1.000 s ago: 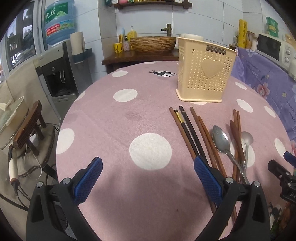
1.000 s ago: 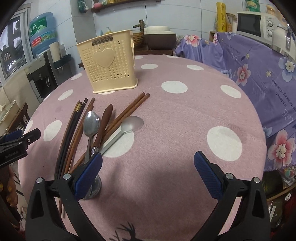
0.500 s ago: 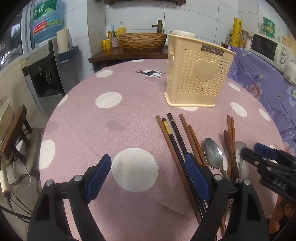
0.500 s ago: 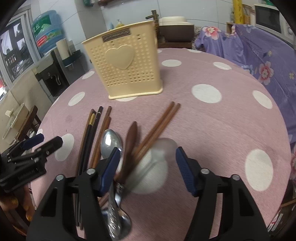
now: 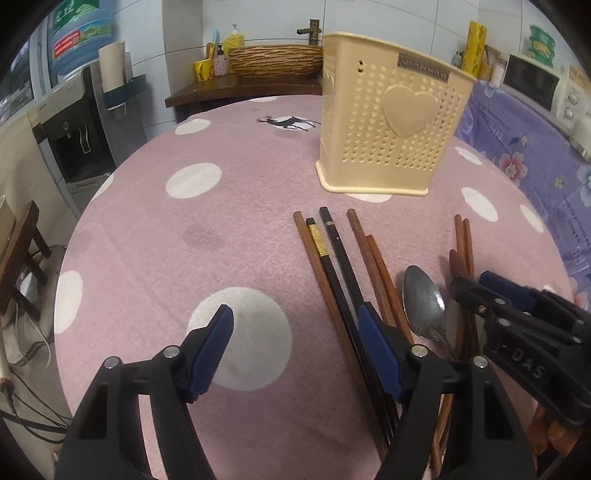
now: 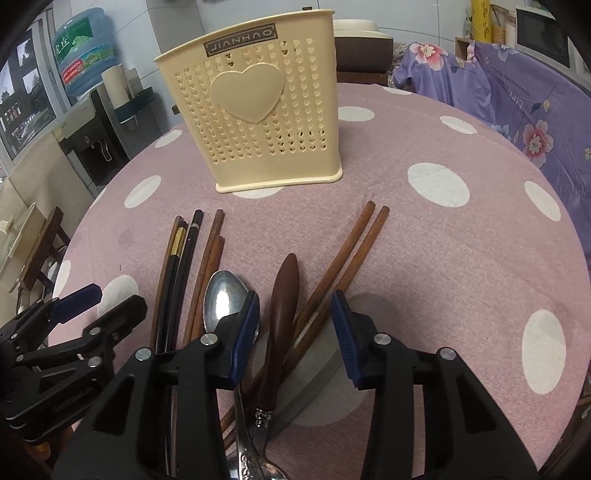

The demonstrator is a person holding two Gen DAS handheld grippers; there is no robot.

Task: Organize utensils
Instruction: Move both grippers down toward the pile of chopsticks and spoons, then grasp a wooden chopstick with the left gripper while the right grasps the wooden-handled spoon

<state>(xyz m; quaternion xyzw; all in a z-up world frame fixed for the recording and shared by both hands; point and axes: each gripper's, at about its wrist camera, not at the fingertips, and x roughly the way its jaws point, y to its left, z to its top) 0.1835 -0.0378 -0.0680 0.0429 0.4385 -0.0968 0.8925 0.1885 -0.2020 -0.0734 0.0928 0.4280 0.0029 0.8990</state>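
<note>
Blue water jug (image 5: 79,33) on dispenser; wicker basket (image 5: 275,66) on sideboard; microwave (image 5: 535,86); floral purple cloth (image 6: 517,99)

We see a round table (image 6: 424,258) under a mauve cloth with white dots. A cream perforated utensil holder (image 6: 255,107) stands upright at upper centre of the frame. Below it, lying on the cloth: dark and brown chopsticks (image 6: 184,251) at left, a steel spoon (image 6: 221,295), a wooden-handled utensil (image 6: 282,291), two brown chopsticks (image 6: 351,247) fanned right.

Pretty clearly a home kitchen: microwave (image 5: 532,79), water dispenser (image 5: 79,122), tiled wall, basin (image 5: 275,65) with soap bottle (image 5: 233,37).
</note>
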